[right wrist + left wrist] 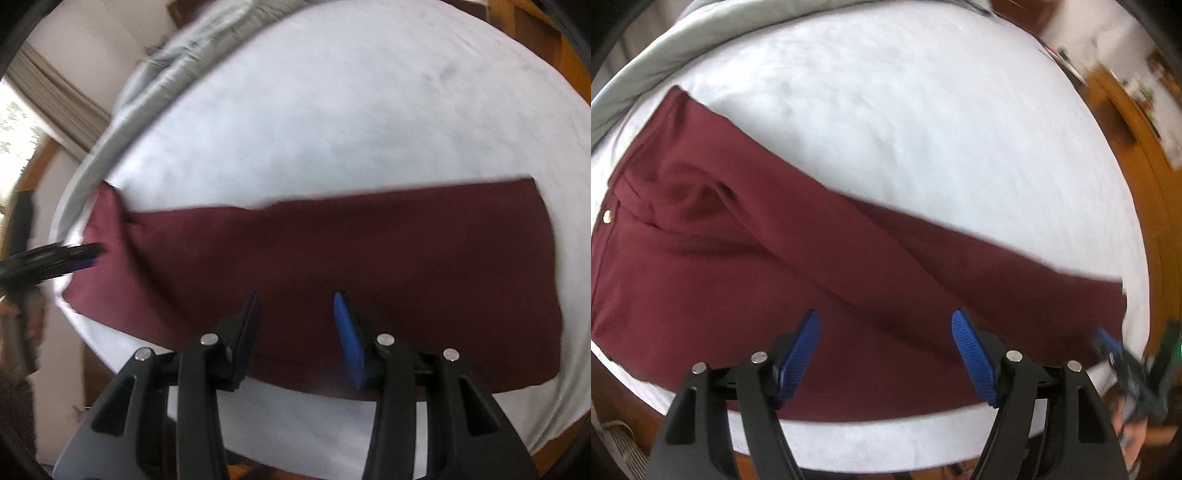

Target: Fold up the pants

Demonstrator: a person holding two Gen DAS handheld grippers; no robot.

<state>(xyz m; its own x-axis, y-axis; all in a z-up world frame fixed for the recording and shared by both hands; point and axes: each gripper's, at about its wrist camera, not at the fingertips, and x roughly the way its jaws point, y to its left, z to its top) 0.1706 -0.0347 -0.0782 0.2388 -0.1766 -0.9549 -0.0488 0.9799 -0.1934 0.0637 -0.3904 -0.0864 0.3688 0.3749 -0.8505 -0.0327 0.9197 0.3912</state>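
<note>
The dark maroon fabric pants [820, 266] are one plain colour, with a small pale gold metal button [607, 217] at the waist. The bed's white sheet [923, 129] under them is plain. A pale grey quilted blanket [162, 85] lies along its edge. Both grippers are black, the left gripper [886, 354] and right gripper [295, 332] alike, with ribbed blue pads [973, 360]. The wooden floor [1137, 177] is orange-brown.

No text, label, brand, number or sign is showing legibly anywhere; both views are blurring.
</note>
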